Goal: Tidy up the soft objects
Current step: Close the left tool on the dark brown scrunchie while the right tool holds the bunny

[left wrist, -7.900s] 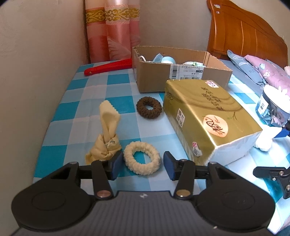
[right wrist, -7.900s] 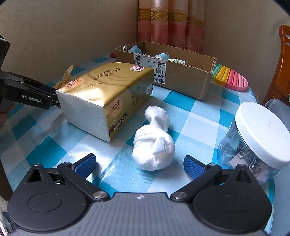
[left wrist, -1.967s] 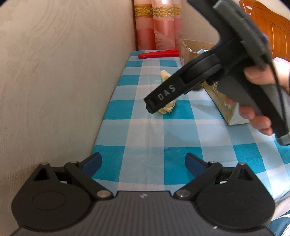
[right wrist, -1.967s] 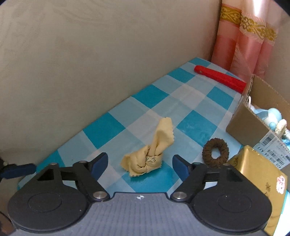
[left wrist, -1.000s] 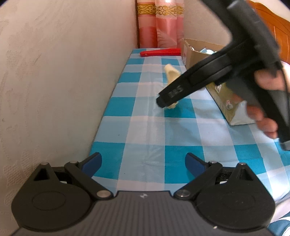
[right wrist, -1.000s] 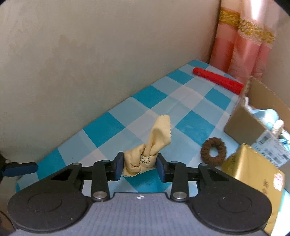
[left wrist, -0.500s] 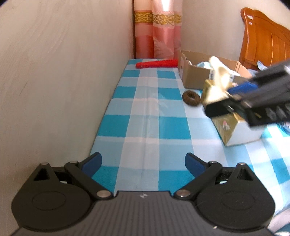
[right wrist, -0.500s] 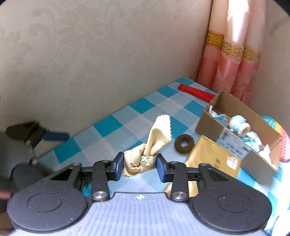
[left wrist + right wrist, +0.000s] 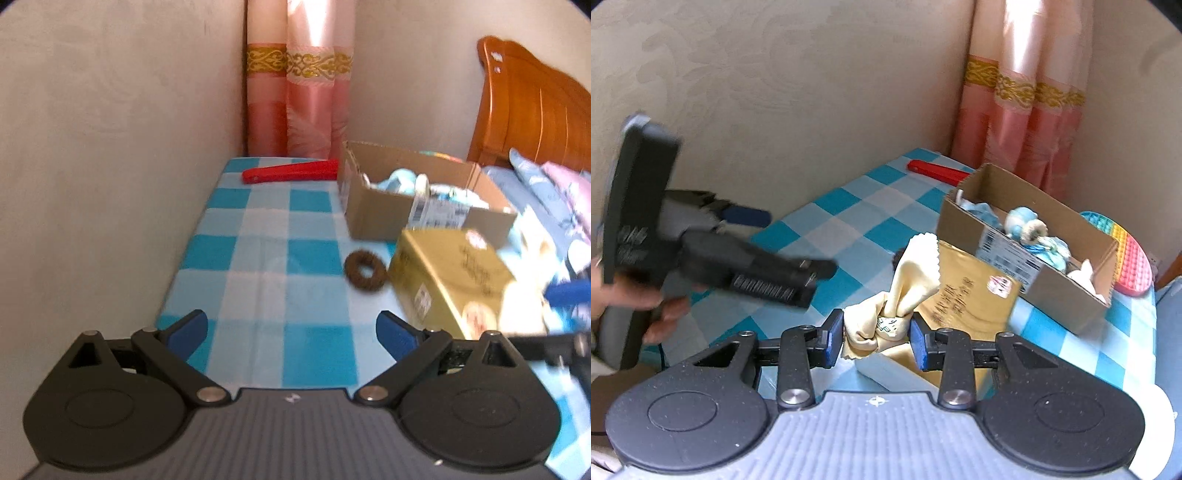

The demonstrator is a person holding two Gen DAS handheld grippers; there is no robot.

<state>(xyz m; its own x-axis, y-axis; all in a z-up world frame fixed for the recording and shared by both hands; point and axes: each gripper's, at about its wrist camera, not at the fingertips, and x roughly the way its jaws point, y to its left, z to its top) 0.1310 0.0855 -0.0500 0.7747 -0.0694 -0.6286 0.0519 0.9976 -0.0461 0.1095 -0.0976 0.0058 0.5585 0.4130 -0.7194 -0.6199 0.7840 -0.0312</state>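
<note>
My right gripper (image 9: 876, 341) is shut on a knotted yellow cloth (image 9: 897, 295) and holds it in the air above the gold tissue pack (image 9: 967, 295). The open cardboard box (image 9: 1056, 280) with soft items inside stands behind it; it also shows in the left wrist view (image 9: 384, 218). My left gripper (image 9: 291, 334) is open and empty over the checkered table near its left edge. A brown ring scrunchie (image 9: 365, 272) lies on the cloth beside the gold tissue pack (image 9: 450, 277). The left gripper also shows at the left of the right wrist view (image 9: 783, 240).
A red tool (image 9: 290, 171) lies at the far end by the pink curtain (image 9: 299, 103). The wall runs along the table's left side. A rainbow pop mat (image 9: 1126, 258) lies right of the box. A wooden headboard (image 9: 532, 110) and pillows are at the right.
My right gripper has lifted the yellow cloth higher and carried it right, over the gold pack toward the box. The left gripper has stayed open and tilted up slightly.
</note>
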